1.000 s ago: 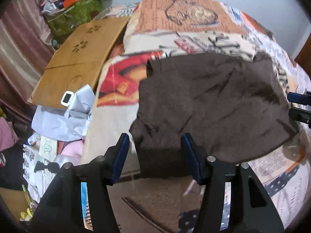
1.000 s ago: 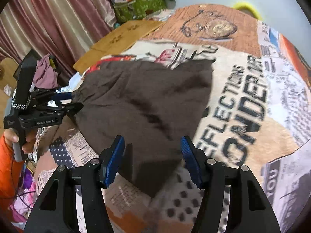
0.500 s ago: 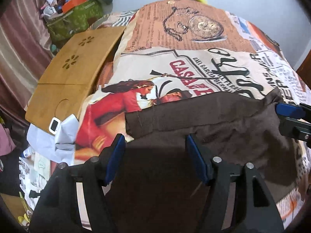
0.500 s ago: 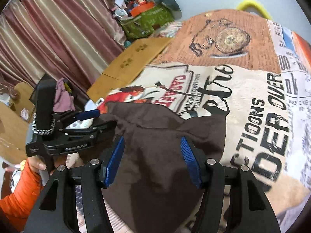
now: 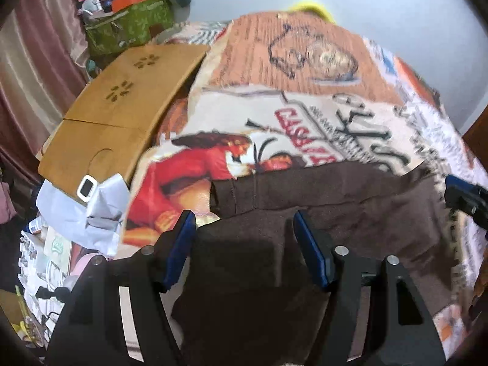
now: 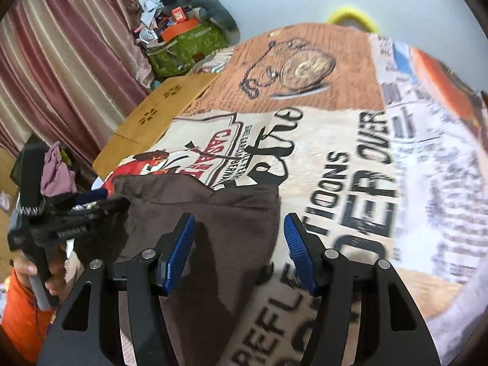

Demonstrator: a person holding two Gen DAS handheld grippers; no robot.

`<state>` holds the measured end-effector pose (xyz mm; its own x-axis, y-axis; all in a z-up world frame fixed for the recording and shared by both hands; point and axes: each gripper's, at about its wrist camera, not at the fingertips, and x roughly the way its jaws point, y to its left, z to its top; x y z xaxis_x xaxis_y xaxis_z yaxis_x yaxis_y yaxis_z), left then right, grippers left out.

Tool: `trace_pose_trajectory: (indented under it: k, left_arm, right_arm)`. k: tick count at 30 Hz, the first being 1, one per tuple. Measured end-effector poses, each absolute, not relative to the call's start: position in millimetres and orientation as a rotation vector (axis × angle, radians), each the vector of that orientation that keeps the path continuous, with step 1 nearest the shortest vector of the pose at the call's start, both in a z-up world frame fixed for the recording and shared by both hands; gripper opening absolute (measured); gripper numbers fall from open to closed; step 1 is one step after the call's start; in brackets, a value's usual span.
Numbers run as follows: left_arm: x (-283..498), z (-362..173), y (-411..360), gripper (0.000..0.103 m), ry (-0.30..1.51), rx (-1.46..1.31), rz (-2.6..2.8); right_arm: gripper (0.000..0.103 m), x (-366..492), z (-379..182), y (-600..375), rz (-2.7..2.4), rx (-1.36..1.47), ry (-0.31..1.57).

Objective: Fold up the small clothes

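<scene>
A dark brown garment (image 5: 320, 213) lies flat on the printed bedspread (image 5: 305, 113). Its hemmed far-left corner shows just beyond my left gripper (image 5: 244, 228). That gripper is open and empty, low over the garment's near left part. In the right wrist view the garment (image 6: 213, 213) runs under my right gripper (image 6: 238, 235), which is open and empty over its right edge. The right gripper's fingers (image 5: 460, 192) show at the far right of the left view. The left gripper (image 6: 76, 207) shows at the left of the right view, by the garment's left edge.
A wooden lap table (image 5: 122, 116) lies at the bed's left edge, with grey paper (image 5: 82, 210) and clutter below it. A green bag (image 6: 186, 45) with piled items stands at the back by pink curtains (image 6: 61, 70). The bedspread (image 6: 350, 158) stretches far and right.
Both grippers have moved forward over the garment, from its near edge toward its far edge. Both stayed open. The garment lies where it was.
</scene>
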<state>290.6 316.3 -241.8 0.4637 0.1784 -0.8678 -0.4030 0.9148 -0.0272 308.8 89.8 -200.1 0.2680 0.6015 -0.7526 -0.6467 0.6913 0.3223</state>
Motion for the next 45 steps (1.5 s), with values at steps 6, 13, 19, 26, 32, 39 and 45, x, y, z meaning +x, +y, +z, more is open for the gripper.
trace_pose_trajectory:
  k: [6, 13, 19, 26, 32, 39, 45]
  left_arm:
    - [252, -174, 298, 0.066, 0.888, -0.226, 0.337]
    - [189, -85, 259, 0.066, 0.685, -0.204, 0.281]
    - [121, -18, 209, 0.066, 0.511, -0.121, 0.261]
    - [48, 25, 148, 0.068, 0.333, -0.017, 0.277]
    - [3, 30, 118, 0.089, 0.24, 0.027, 0.311]
    - [-22, 34, 111, 0.103, 0.204, -0.027, 0.291]
    - [-33, 35, 103, 0.103, 0.189, -0.027, 0.275]
  right_arm:
    - [0.056, 284, -152, 65, 0.859, -0.033, 0.877]
    - [0.059, 223, -71, 37, 0.913, 0.014, 0.672]
    - [0.062, 160, -16, 16, 0.969, 0.005, 0.52]
    - [0.065, 96, 14, -10, 0.957, -0.006, 0.35]
    - [0.069, 59, 19, -27, 0.912, 0.028, 0.292]
    - [0.099, 34, 23, -35, 0.835, 0.034, 0.226]
    - [0.103, 26, 24, -30, 0.788, -0.003, 0.192]
